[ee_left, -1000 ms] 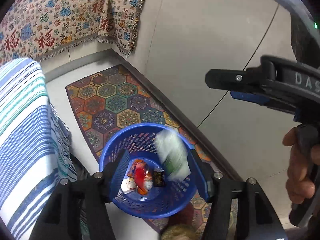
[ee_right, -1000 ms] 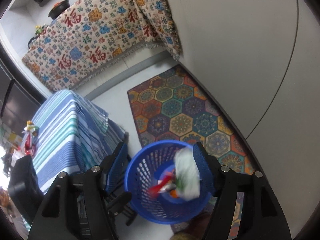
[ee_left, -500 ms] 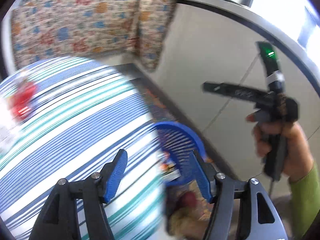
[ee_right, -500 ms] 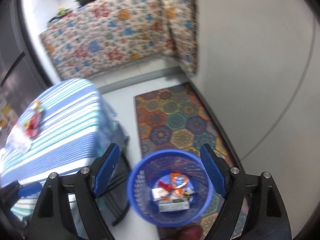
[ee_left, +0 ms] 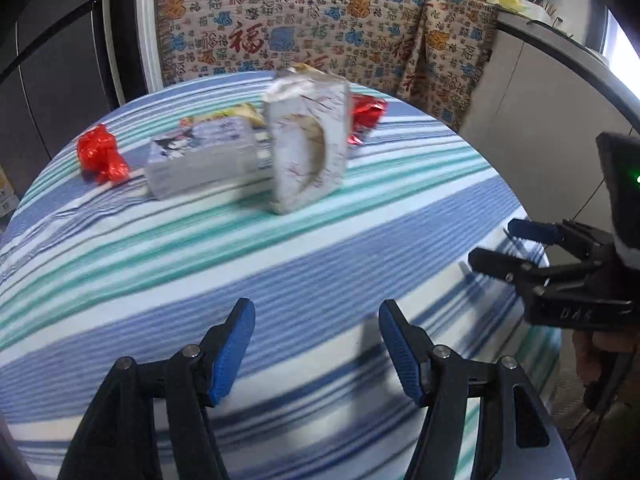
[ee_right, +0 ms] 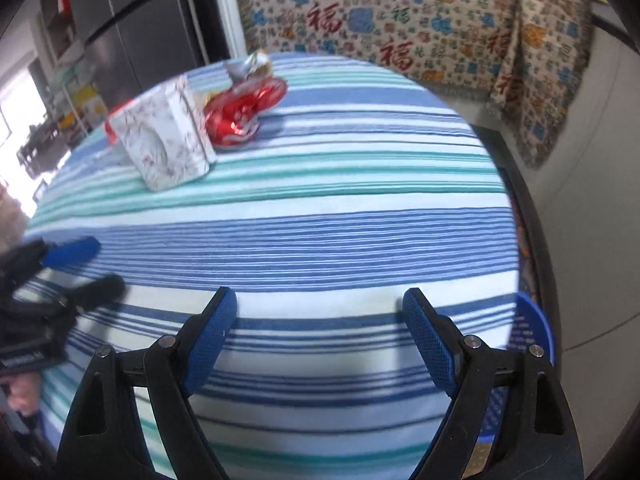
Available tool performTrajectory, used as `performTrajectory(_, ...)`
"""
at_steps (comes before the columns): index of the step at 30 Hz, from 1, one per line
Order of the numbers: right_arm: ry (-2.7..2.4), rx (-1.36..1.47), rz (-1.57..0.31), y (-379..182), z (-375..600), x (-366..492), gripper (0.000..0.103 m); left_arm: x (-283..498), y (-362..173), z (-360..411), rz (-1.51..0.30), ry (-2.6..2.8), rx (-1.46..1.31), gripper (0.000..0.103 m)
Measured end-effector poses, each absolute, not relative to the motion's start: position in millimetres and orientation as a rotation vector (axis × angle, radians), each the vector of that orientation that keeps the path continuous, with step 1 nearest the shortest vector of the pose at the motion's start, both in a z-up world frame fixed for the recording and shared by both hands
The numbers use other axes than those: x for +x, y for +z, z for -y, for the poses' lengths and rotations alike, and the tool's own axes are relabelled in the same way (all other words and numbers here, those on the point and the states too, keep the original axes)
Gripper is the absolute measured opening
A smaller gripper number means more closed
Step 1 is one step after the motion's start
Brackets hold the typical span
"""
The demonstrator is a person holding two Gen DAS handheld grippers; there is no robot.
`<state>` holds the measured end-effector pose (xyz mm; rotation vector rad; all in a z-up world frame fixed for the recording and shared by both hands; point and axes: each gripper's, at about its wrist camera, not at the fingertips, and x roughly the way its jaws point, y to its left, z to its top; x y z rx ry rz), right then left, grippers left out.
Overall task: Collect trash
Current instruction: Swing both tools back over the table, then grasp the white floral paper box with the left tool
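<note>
Trash lies on the striped tablecloth [ee_left: 280, 264]: an upright white carton [ee_left: 308, 148], a flat box with a cartoon print [ee_left: 200, 156], a crumpled red bag [ee_left: 100, 154], a shiny red wrapper [ee_left: 366, 118] and a yellow packet [ee_left: 236, 112]. The carton [ee_right: 164, 140] and the red wrapper [ee_right: 244, 110] also show in the right wrist view. My left gripper [ee_left: 316, 344] is open and empty above the near table edge. My right gripper [ee_right: 320, 332] is open and empty over the table's near right part. The blue trash basket [ee_right: 532, 336] shows past the table's right edge.
A patterned cloth [ee_left: 320, 20] hangs over furniture behind the table. A dark fridge [ee_right: 132, 28] stands at the back left. A patterned rug [ee_right: 524, 232] lies on the floor right of the table. The right gripper's body [ee_left: 560, 276] shows at the right of the left wrist view.
Both grippers have swung up from over the blue basket to face the table top. The trash dropped a second ago lies in the basket, now nearly out of view.
</note>
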<state>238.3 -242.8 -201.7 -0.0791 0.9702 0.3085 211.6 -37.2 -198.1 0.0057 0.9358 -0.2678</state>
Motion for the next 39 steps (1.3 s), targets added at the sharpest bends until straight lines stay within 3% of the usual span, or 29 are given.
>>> performTrajectory(7, 0.276, -0.097, -0.949, -209.8, 232.6, 251.4, 0.102, 228.4, -198.4, 40.1, -0.915, -0.312, 0.105, 0.066)
performTrajectory(18, 0.28, -0.1, -0.938, -210.2, 234.1, 254.1, 0.103, 283.5, -169.0, 55.2, -0.769, -0.403, 0.136, 0.066)
performTrajectory(19, 0.28, -0.1, -0.937, -210.1, 234.5, 253.3, 0.103, 286.6, -168.8, 57.4, -0.767, -0.411, 0.139, 0.056)
performTrajectory(20, 0.28, -0.1, -0.937, -210.2, 234.5, 253.4, 0.103, 289.3, -168.6, 58.7, -0.768, -0.413, 0.139, 0.034)
performTrajectory(21, 0.28, -0.1, -0.937, -210.2, 234.6, 253.5, 0.103, 290.2, -167.9, 59.2, -0.766, -0.417, 0.132, 0.033)
performTrajectory(22, 0.28, -0.1, -0.938, -210.2, 234.8, 253.3, 0.103, 289.1, -167.3, 57.3, -0.768, -0.415, 0.113, 0.022)
performTrajectory(23, 0.28, -0.101, -0.938, -210.2, 234.8, 253.3, 0.103, 286.4, -166.0, 52.9, -0.77, -0.408, 0.09, 0.018)
performTrajectory(34, 0.28, -0.102, -0.936, -210.2, 236.4, 252.9, 0.103, 184.6, -149.8, -38.6, -0.763, -0.194, 0.024, 0.017)
performTrajectory(39, 0.286, -0.104, -0.932, -209.7, 235.0, 251.4, 0.102, 176.4, -160.9, -70.9, -0.741, -0.07, -0.005, 0.023)
